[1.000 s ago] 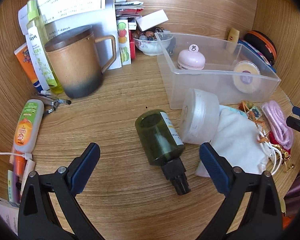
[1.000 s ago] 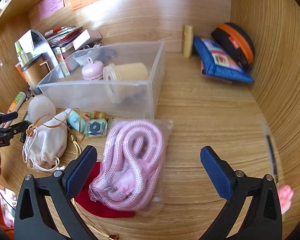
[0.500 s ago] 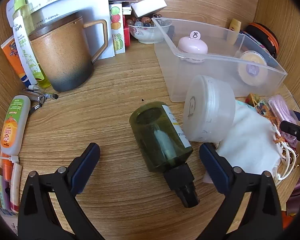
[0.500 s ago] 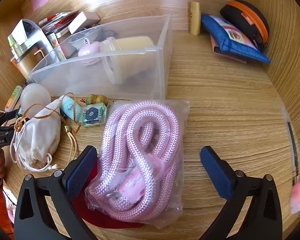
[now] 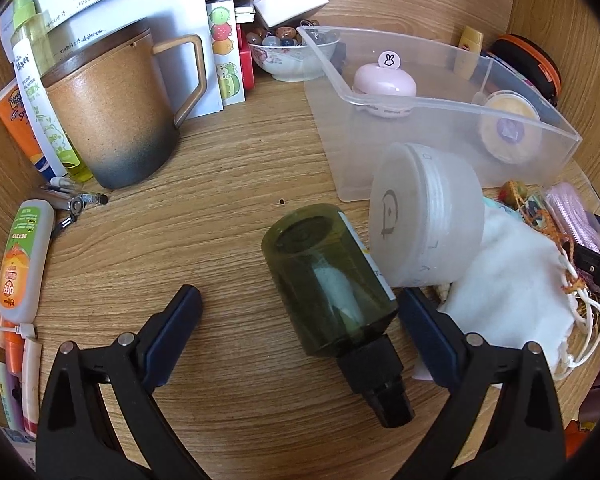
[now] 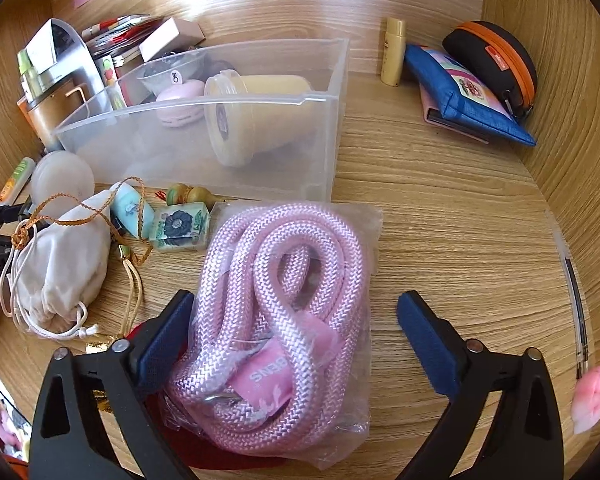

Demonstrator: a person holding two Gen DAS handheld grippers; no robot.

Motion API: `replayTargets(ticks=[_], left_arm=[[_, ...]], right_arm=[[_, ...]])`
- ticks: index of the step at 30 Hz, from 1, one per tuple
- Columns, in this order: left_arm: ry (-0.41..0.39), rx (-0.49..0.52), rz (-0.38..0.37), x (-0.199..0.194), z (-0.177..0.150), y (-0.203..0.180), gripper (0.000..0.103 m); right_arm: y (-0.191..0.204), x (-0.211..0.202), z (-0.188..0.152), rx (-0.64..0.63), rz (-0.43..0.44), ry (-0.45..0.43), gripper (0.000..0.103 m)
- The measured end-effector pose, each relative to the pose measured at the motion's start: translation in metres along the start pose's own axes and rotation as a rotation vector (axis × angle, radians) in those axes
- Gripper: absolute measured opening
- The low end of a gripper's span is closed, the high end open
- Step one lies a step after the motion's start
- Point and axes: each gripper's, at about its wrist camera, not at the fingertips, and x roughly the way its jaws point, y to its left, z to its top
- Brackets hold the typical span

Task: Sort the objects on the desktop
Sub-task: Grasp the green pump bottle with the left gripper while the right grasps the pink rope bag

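A dark green bottle [image 5: 332, 280] with a black cap lies on its side on the wooden desk, between the open jaws of my left gripper [image 5: 300, 312]. A frosted white jar [image 5: 426, 216] leans against it on the right. My right gripper [image 6: 296, 312] is open around a bagged coil of pink rope [image 6: 284, 312]; its left finger touches the bag. A clear plastic bin [image 6: 316, 120] holds a pink round case [image 5: 384, 84] and a pale yellow jar [image 6: 256, 112].
A brown mug [image 5: 112, 112], tubes and papers crowd the left back. A white drawstring pouch [image 6: 60, 268] and small trinkets [image 6: 180, 224] lie between the two grippers. A blue pouch [image 6: 464, 92] and an orange-trimmed case [image 6: 496, 60] sit at the right back.
Both grippers have moved forward and down. The green bottle now lies between the left jaws, and the pink rope bag now lies between the right jaws.
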Motion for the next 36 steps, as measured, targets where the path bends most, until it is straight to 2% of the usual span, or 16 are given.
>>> replayTargets(ticks=[7,14,19,27,32,36], left_arm=[[-0.022,-0.003,-0.001,-0.005,-0.002,0.003,0.086],[-0.038,-0.001,-0.007,-0.009,-0.004,0.004,0.073],[-0.054,-0.013,-0.024,-0.011,-0.003,0.007,0.054],[-0.066,-0.055,-0.037,-0.013,-0.005,0.015,0.044],[-0.081,-0.083,0.003,-0.016,-0.007,0.02,0.043],[-0.091,-0.104,0.005,-0.02,-0.008,0.025,0.043]], right_arm=[[0.005,-0.002,0.001,-0.031,0.029,-0.01,0.079],[0.003,-0.003,0.0,-0.032,0.042,-0.012,0.074],[0.003,-0.004,-0.001,-0.037,0.052,-0.019,0.068],[0.002,-0.007,-0.003,-0.021,0.059,-0.028,0.062],[-0.007,-0.011,-0.004,0.028,0.067,-0.04,0.059],[-0.013,-0.019,-0.004,0.057,0.064,-0.067,0.058]])
